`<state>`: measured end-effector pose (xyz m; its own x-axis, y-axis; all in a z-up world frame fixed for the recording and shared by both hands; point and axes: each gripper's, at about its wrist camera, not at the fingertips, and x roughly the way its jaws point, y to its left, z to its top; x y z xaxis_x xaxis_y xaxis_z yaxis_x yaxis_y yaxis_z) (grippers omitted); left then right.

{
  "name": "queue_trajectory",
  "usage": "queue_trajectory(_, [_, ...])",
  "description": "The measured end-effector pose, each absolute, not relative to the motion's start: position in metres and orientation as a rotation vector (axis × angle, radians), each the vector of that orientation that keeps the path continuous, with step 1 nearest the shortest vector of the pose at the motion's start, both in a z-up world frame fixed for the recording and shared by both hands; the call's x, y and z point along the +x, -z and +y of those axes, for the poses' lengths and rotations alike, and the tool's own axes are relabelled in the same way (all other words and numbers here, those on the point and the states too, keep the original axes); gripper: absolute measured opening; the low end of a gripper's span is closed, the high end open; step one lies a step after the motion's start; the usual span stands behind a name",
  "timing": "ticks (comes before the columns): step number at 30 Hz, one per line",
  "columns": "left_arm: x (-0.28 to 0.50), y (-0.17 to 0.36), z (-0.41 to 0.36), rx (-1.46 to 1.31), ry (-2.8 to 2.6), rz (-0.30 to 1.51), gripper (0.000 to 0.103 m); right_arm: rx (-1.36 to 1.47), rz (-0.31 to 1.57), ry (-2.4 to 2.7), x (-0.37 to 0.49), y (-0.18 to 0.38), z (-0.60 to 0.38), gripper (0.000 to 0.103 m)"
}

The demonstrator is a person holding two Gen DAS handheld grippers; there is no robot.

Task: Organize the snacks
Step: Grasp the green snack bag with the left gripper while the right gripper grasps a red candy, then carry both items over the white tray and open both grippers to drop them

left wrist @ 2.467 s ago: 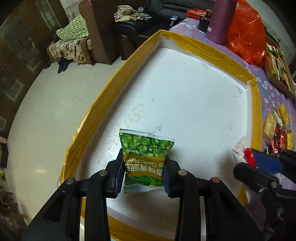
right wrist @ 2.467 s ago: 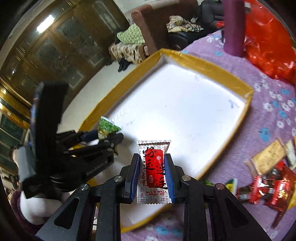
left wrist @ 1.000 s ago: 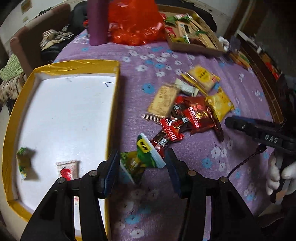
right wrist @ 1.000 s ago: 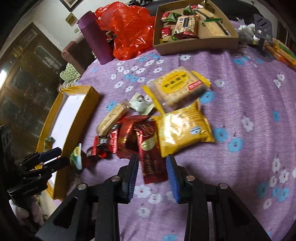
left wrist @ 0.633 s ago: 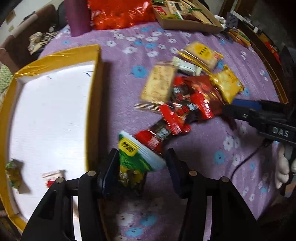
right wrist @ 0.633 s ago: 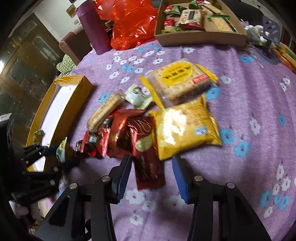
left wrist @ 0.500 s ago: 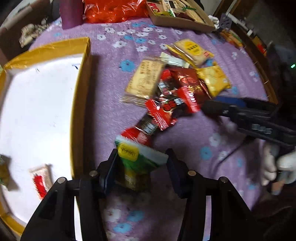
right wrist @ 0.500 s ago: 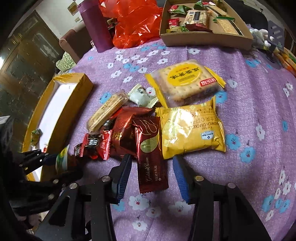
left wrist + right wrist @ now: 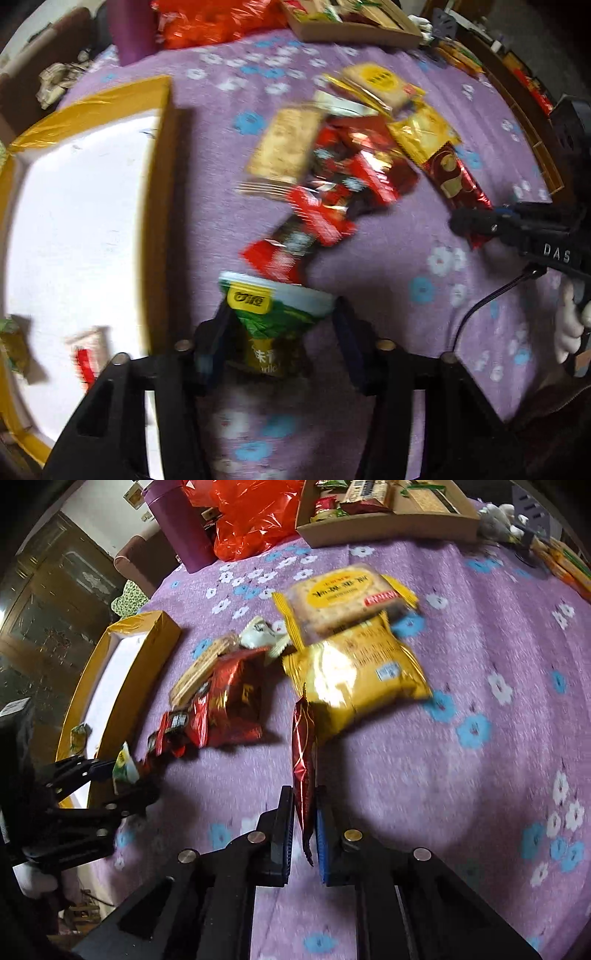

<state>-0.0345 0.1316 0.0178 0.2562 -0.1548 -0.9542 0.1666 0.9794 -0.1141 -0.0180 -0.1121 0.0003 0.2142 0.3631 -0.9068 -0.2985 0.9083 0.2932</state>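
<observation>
Snacks, loose pile (image 9: 295, 664) on purple flowered tabletop (image 9: 461, 775): two yellow packs (image 9: 354, 672), red packs (image 9: 229, 701), tan wafer bar (image 9: 284, 147), small white sachet (image 9: 260, 631), all overlapping or touching.

Dark red bar (image 9: 303, 760): held edge-on and upright in right tool (image 9: 304, 834), jaws narrow and pressed to both its faces; far tip reaches the near edge of the lower yellow pack. In the left wrist view the same bar (image 9: 454, 181) shows at the tips of the right tool (image 9: 476, 221).

Green pack (image 9: 275, 317): between the fingers of left tool (image 9: 279, 336), which stand fairly wide; left finger at the pack's edge, contact on the right finger blurred, so grip cannot be told. Pack lies just beside the yellow tray wall.

Tray (image 9: 159, 184), yellow rim, white floor: contains small green pack (image 9: 11, 347) and white-and-red sachet (image 9: 86, 354), near each other at the near end.

Far side of tabletop: cardboard box (image 9: 388, 528) of further snacks, orange bag (image 9: 255, 520), purple bottle (image 9: 181, 528).
</observation>
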Motion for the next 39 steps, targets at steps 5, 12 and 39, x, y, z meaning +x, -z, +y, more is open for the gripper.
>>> queue_trajectory(5, [-0.041,-0.026,0.132,-0.082,0.269,1.295,0.031,0.031,1.294,-0.471,-0.031,-0.004,-0.122,0.014])
queue_trajectory(12, [-0.042,-0.03,0.143,-0.081,0.217,1.279,0.047,0.036,1.24,-0.469,-0.036,-0.013,-0.13,0.043])
queue_trajectory(39, [-0.063,-0.071,0.24,-0.226,-0.061,1.122,0.028,0.028,1.199,-0.645,-0.038,-0.045,-0.056,0.011])
